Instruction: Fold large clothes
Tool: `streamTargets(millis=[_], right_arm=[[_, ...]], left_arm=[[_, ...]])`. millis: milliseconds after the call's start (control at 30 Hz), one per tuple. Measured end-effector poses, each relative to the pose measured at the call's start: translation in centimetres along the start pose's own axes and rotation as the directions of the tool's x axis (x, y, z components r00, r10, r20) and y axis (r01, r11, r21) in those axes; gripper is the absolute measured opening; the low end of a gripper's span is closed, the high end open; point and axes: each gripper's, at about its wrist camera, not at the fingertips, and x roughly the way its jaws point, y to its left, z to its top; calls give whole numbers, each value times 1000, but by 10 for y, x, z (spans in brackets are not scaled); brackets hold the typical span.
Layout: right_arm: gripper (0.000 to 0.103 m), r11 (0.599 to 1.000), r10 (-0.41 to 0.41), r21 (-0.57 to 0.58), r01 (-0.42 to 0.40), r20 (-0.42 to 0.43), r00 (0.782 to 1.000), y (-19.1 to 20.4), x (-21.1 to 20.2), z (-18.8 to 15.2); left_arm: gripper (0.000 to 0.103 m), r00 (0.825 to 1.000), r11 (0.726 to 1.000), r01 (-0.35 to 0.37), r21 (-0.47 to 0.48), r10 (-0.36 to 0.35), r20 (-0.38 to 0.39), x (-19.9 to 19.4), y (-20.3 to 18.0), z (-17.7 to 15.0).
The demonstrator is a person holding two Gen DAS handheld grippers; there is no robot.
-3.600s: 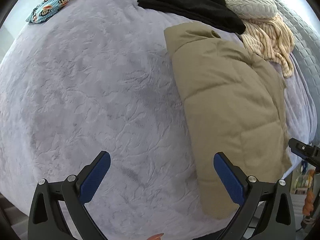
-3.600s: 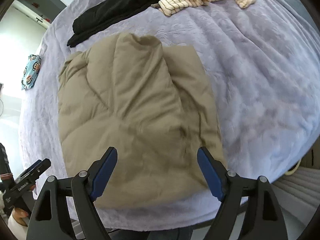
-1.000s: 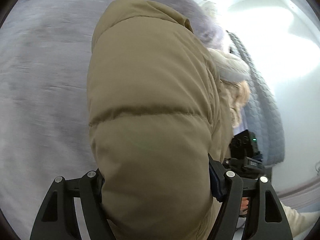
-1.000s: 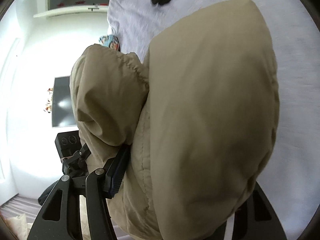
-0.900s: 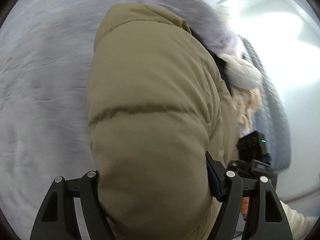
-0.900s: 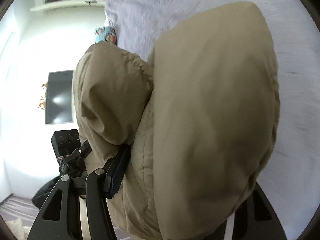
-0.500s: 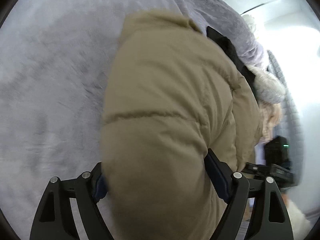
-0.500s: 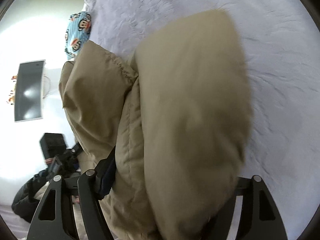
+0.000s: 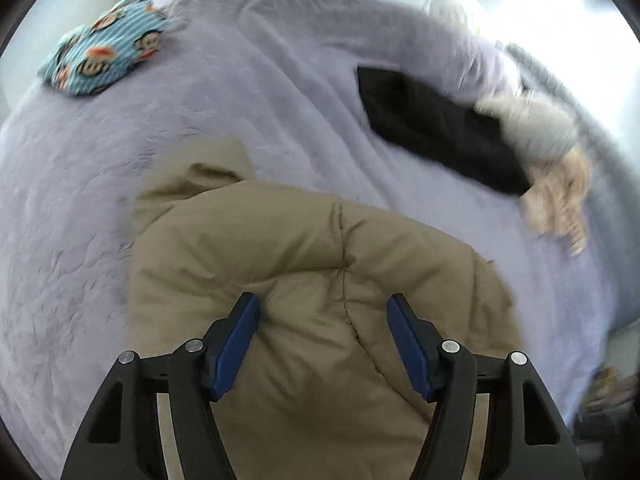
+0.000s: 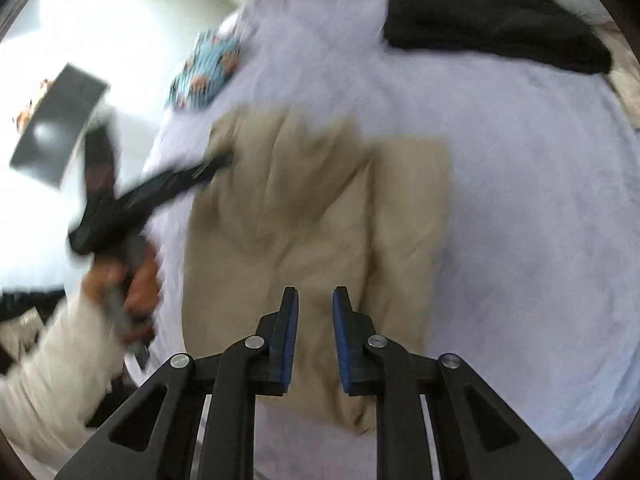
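Note:
A tan puffer jacket [image 9: 280, 248] lies folded on the lilac bed cover [image 9: 240, 92]. My left gripper [image 9: 324, 320] hovers over its near part, and the jaws are closing. Fabric shows behind the blue pads [image 9: 240, 332], but they do not press it. The right wrist view shows the jacket [image 10: 312, 208] spread below my right gripper [image 10: 315, 312]. Its jaws are closing to a narrow gap with nothing between them. In that view the left gripper [image 10: 160, 192] is a blurred black shape over the jacket's left edge, held by a hand [image 10: 132, 280].
A black garment [image 9: 436, 136] lies at the far right of the bed, with a grey knit [image 9: 544, 128] and a cream striped garment [image 9: 560, 192] beside it. A blue monkey-print cloth [image 9: 104, 44] sits far left. A dark screen [image 10: 56, 124] hangs on the wall.
Both grippers have let go of the jacket, which now lies on the bed instead of bulging between the jaws. Both have drawn back from it, and the right jaws have narrowed.

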Motion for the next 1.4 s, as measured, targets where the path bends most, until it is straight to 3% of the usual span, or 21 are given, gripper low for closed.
streamTargets(millis=[100, 133, 267, 367, 567, 633, 667, 767, 933, 1400], right_arm=[[17, 994, -105, 16, 107, -71, 992, -12, 35, -17], [9, 991, -127, 39, 130, -85, 988, -22, 46, -21], [3, 979, -82, 175, 101, -114, 990, -54, 68, -23], [3, 985, -104, 128, 119, -114, 988, -51, 67, -21], [3, 983, -113, 132, 127, -109, 988, -51, 69, -29], [3, 983, -118, 129, 131, -106, 987, -49, 72, -31], [3, 983, -124, 124, 137, -105, 987, -49, 76, -31], [3, 979, -152, 116, 167, -131, 980, -37, 87, -31], [8, 975, -192, 86, 206, -149, 970, -7, 73, -30], [8, 980, -102, 160, 116, -94, 990, 3, 25, -58]], left_arm=[[68, 998, 998, -54, 42, 56, -30, 28, -24, -1], [68, 998, 997, -55, 51, 57, -36, 31, -27, -2], [68, 997, 994, -64, 92, 68, -41, 25, -39, -7], [68, 998, 995, -55, 84, 57, -26, -7, -29, -17], [68, 997, 996, -81, 29, 81, -3, -71, 9, -84], [70, 993, 994, -107, 15, 108, -44, -70, 18, -115], [79, 991, 994, -109, 9, 110, -73, -66, 21, -129], [80, 988, 992, -122, -11, 120, -102, -59, 25, -155], [80, 985, 990, -134, -44, 129, -118, -68, 24, -161], [80, 967, 974, -220, -52, 211, -140, -103, 4, -181]])
